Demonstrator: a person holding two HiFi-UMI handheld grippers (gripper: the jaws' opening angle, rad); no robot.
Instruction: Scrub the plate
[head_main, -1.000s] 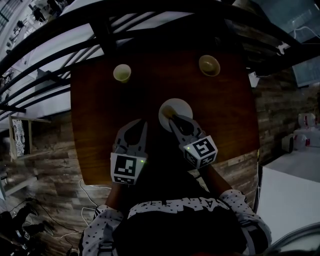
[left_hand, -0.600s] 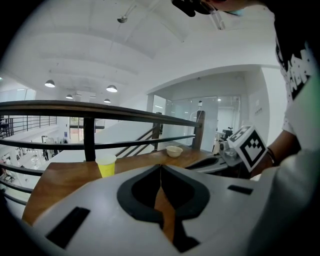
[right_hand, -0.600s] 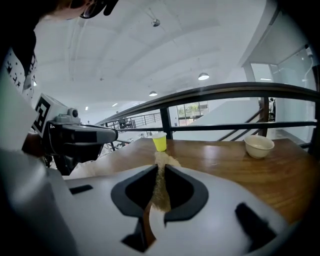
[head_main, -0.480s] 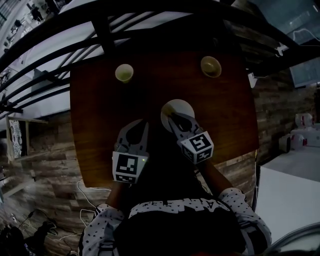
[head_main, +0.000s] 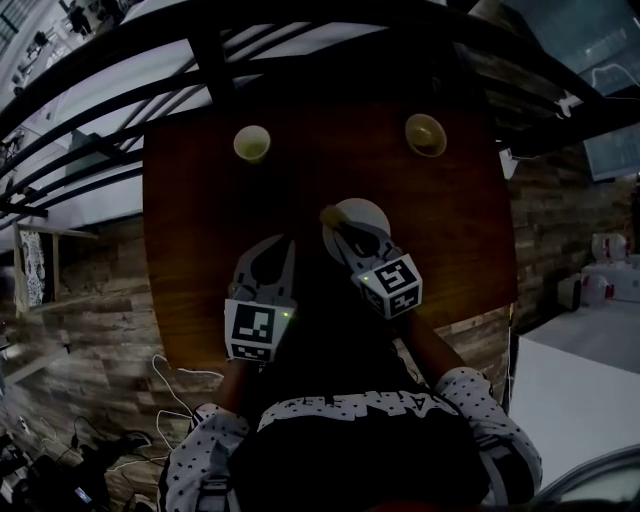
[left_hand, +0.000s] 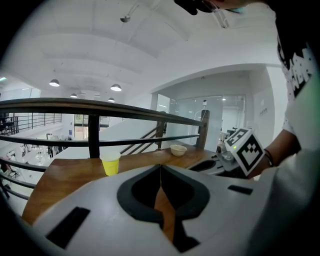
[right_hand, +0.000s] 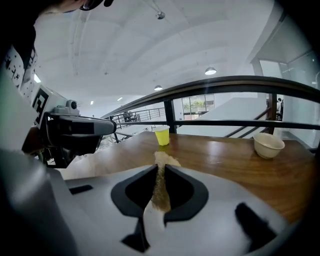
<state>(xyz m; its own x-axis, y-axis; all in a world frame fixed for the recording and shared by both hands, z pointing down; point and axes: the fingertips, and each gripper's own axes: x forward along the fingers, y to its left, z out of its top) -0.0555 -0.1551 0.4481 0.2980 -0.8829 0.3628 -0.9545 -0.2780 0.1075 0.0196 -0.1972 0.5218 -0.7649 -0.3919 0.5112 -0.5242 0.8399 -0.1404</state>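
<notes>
Plate (head_main: 365, 212) lies central; the right gripper (head_main: 345, 235) pinches a tan sponge (right_hand: 160, 176) at its left rim, ready for rubbing. The left gripper (head_main: 283, 250) rests nearer, jaws pressed together, empty.

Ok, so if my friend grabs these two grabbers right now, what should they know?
Left gripper: shut, empty, over the table to the left of the plate.
Right gripper: shut on the tan scrubber, which is at the left edge of the white plate.
The yellow cup and bowl are at the far edge.
Done: scrubber gripped and at the plate.
Left: scrub across the plate. I can't tell how clean it is.
</notes>
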